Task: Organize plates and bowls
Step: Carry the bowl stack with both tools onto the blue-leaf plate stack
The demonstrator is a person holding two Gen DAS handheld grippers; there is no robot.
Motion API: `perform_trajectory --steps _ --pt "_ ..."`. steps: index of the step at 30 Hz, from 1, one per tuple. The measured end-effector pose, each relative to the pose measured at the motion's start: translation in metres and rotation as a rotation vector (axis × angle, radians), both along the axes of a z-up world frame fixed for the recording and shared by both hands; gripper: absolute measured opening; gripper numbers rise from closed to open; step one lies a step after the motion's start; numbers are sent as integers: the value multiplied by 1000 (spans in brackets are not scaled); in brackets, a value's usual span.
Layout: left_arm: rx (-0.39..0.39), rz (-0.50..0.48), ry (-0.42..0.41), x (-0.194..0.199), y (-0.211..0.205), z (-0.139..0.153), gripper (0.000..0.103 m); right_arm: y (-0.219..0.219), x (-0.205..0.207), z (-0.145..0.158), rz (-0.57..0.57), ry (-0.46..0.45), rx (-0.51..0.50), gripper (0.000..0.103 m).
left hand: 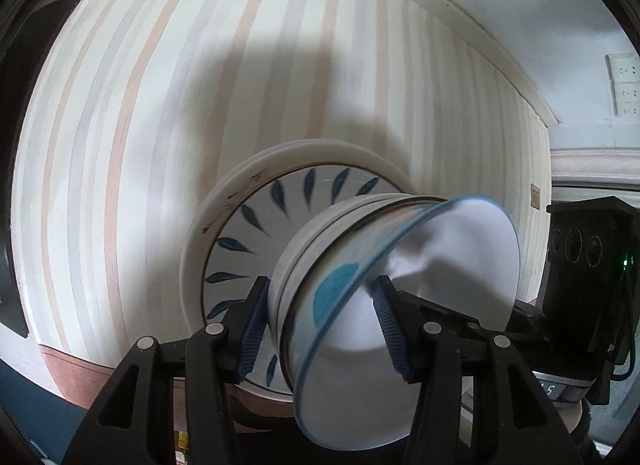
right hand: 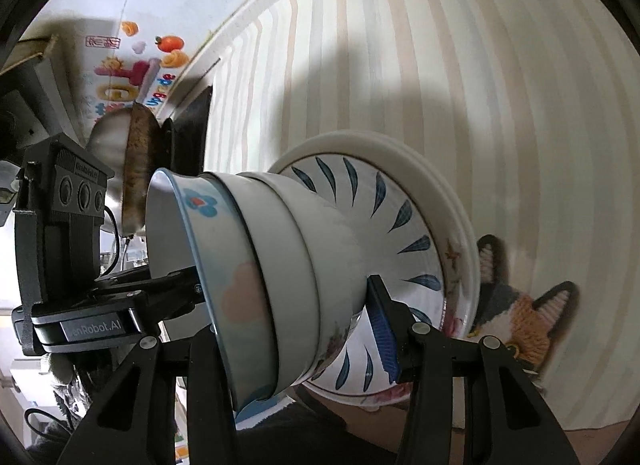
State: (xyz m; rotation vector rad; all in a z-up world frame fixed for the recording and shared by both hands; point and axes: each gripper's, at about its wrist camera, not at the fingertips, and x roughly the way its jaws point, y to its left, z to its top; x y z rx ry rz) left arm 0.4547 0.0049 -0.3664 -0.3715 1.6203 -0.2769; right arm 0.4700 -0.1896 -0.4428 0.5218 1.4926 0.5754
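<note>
A stack of bowls (left hand: pixel 352 289) stands on a stack of plates (left hand: pixel 240 233) with blue leaf marks, on a striped cloth. The top bowl (left hand: pixel 400 325) is white with a blue rim. My left gripper (left hand: pixel 320 329) straddles the bowl stack, blue pads on either side of it. In the right wrist view the same bowl stack (right hand: pixel 288 277) stands on the plates (right hand: pixel 416 233). My right gripper (right hand: pixel 296 329) straddles it too; its right pad (right hand: pixel 382 329) lies against the lowest bowl, the left pad is hidden. The other gripper shows in each view, left one (right hand: pixel 80 257), right one (left hand: pixel 580 265).
The striped tablecloth (left hand: pixel 160 105) covers the table. A knitted cat coaster (right hand: pixel 516 305) lies beside the plates. A metal pan (right hand: pixel 120 169) and a printed box (right hand: pixel 132 65) stand at the table's far side. Wall sockets (left hand: pixel 624 85) are on the wall.
</note>
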Motion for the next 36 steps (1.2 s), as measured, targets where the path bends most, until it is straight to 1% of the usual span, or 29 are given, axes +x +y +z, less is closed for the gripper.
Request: perform_trajectory --steps 7,16,26,31,32,36 --pt "-6 2 13 1 2 -9 50 4 1 -13 4 16 -15 49" --pt "4 -15 14 2 11 -10 50 11 5 -17 1 23 -21 49" --pt "21 -15 8 -2 8 -10 50 18 8 -20 -3 29 -12 49" --pt "57 -25 -13 -5 5 -5 49 20 6 -17 0 21 -35 49" --pt "64 -27 -20 -5 5 -2 49 21 6 -14 4 13 -46 51" --pt "101 -27 -54 -11 8 10 49 19 3 -1 -1 -14 -71 51"
